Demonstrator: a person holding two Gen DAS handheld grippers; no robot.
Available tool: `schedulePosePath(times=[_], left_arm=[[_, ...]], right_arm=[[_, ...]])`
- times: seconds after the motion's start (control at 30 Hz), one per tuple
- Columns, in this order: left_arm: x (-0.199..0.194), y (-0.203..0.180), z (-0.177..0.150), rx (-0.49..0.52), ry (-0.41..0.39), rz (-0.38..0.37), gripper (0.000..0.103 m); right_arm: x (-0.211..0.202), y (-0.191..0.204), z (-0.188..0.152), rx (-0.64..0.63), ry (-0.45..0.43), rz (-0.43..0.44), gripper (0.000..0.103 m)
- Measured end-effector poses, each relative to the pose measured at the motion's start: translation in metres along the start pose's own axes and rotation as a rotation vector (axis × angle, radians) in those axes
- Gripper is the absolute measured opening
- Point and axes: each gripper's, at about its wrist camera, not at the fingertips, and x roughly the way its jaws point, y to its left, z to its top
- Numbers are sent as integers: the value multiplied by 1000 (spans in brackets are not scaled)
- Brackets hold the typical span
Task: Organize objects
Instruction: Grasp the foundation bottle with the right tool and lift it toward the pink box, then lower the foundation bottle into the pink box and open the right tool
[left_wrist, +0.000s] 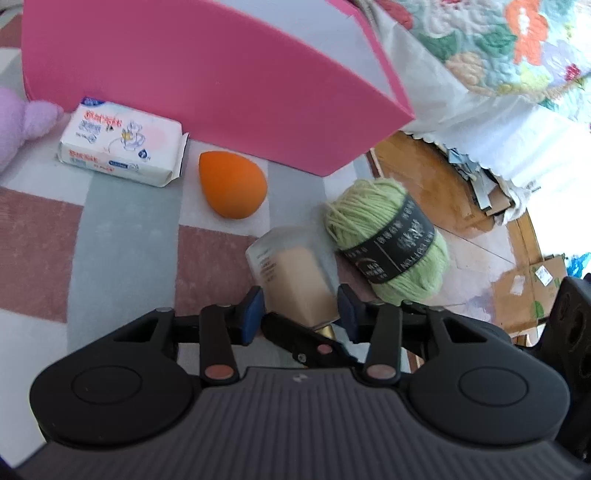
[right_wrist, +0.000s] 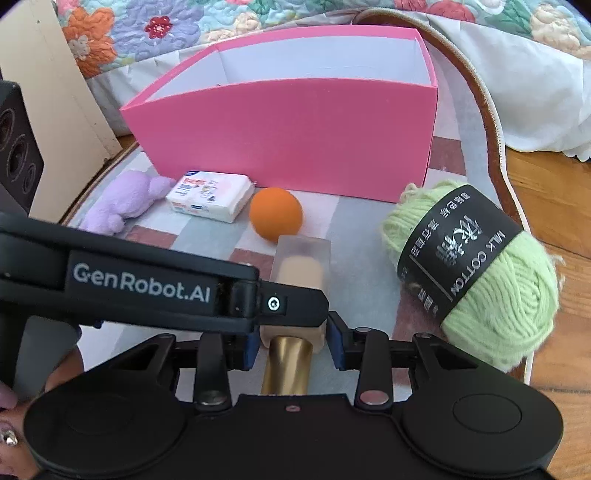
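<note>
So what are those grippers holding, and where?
The left gripper and right gripper both clamp the foundation bottle at its end beside the gold cap.

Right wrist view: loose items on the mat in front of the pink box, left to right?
Purple plush toy → tissue pack → orange sponge → foundation bottle → green yarn ball.

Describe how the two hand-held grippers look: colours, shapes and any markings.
Both are matte black with a ribbed grey housing. The left hand-held gripper has two round black side discs, linkage arms with copper-coloured pivots and blue fingertip pads. The right hand-held gripper is built the same. White "GenRobot.AI" lettering marks the left one's side. No cables show.
</note>
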Motion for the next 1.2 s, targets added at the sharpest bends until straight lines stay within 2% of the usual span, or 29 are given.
schedulePosePath(times=[0.07, 0.23, 0.43, 0.53, 0.67, 0.93, 1.07, 1.2], left_arm=[[-9, -4, -2, 16, 8, 14, 41], [-45, -11, -3, 43, -54, 21, 41], [-86, -23, 5, 60, -132, 17, 41], [-98, -27, 14, 24, -148, -5, 41], [-108, -42, 25, 38, -180, 7, 41], [-136, -64, 67, 105, -257, 104, 41], [-139, -58, 94, 84, -271, 137, 41], [-135, -48, 123, 45, -253, 170, 41]], right_arm=[[-7, 9, -2, -32, 2, 1, 42], [-27, 23, 3, -62, -42, 32, 42], [-55, 45, 20, -130, -131, 46, 42], [-68, 49, 32, -153, -165, 38, 42], [-80, 47, 48, -147, -190, 49, 42], [-87, 54, 97, -176, -220, 111, 42], [-76, 56, 130, -187, -203, 149, 42], [-59, 59, 161, -226, -165, 169, 41]])
